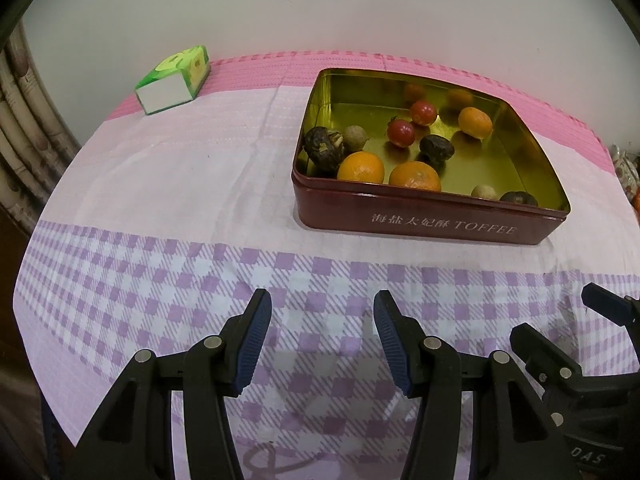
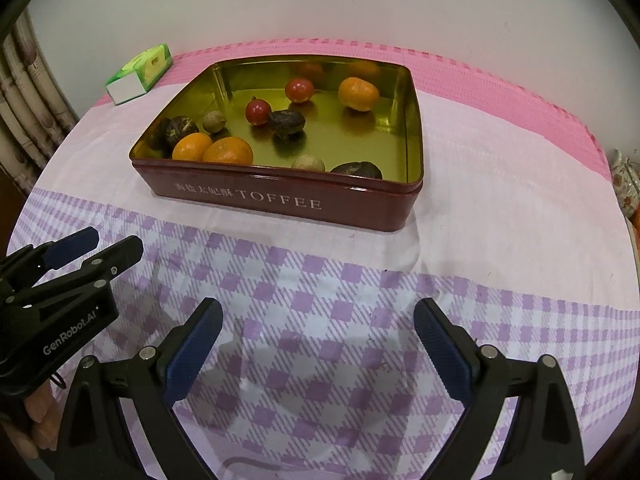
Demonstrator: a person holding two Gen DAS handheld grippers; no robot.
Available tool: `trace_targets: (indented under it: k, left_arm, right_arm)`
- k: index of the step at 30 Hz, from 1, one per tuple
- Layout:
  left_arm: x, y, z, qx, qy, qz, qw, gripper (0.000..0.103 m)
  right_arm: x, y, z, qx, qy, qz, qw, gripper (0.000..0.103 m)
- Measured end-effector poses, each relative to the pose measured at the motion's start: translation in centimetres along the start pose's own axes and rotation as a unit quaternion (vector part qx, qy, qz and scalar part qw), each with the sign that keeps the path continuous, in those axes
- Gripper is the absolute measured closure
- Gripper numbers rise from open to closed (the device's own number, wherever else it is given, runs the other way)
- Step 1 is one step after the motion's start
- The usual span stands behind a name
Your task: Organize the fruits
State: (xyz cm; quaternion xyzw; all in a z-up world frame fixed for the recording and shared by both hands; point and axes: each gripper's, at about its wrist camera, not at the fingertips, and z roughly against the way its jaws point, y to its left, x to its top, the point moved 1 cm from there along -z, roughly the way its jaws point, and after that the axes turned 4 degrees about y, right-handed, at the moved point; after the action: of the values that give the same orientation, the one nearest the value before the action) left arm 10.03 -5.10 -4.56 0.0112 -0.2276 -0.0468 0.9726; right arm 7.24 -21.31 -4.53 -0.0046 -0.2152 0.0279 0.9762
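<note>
A dark red TOFFEE tin [image 1: 440, 226] [image 2: 280, 202] with a gold inside stands on the table. It holds three oranges [image 1: 361, 167] [image 2: 228, 151], two red cherry tomatoes [image 1: 401, 133] [image 2: 256, 112], dark wrinkled fruits [image 1: 436, 148] [image 2: 286, 123] and small pale round fruits [image 1: 354, 137] [image 2: 214, 121]. My left gripper [image 1: 322, 340] is open and empty, low over the checked cloth in front of the tin; it also shows in the right wrist view [image 2: 96, 246]. My right gripper [image 2: 318, 344] is open and empty, to its right, and its fingers show in the left wrist view [image 1: 568, 320].
A green and white tissue box [image 1: 174, 80] [image 2: 140, 74] lies at the far left by the wall. A pink and lilac checked cloth [image 1: 160, 184] covers the table. A curtain hangs at the left edge. A patterned object [image 2: 624, 184] sits at the far right.
</note>
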Motion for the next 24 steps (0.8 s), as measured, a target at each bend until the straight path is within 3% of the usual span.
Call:
trace_targets:
  k: [24]
  left_arm:
    - [-0.36,-0.10,-0.26,0.000,0.006,-0.003,1.0000,0.049]
  right_arm:
    - [-0.29,-0.02,-0.70,0.001,0.011,-0.001,1.000,0.008]
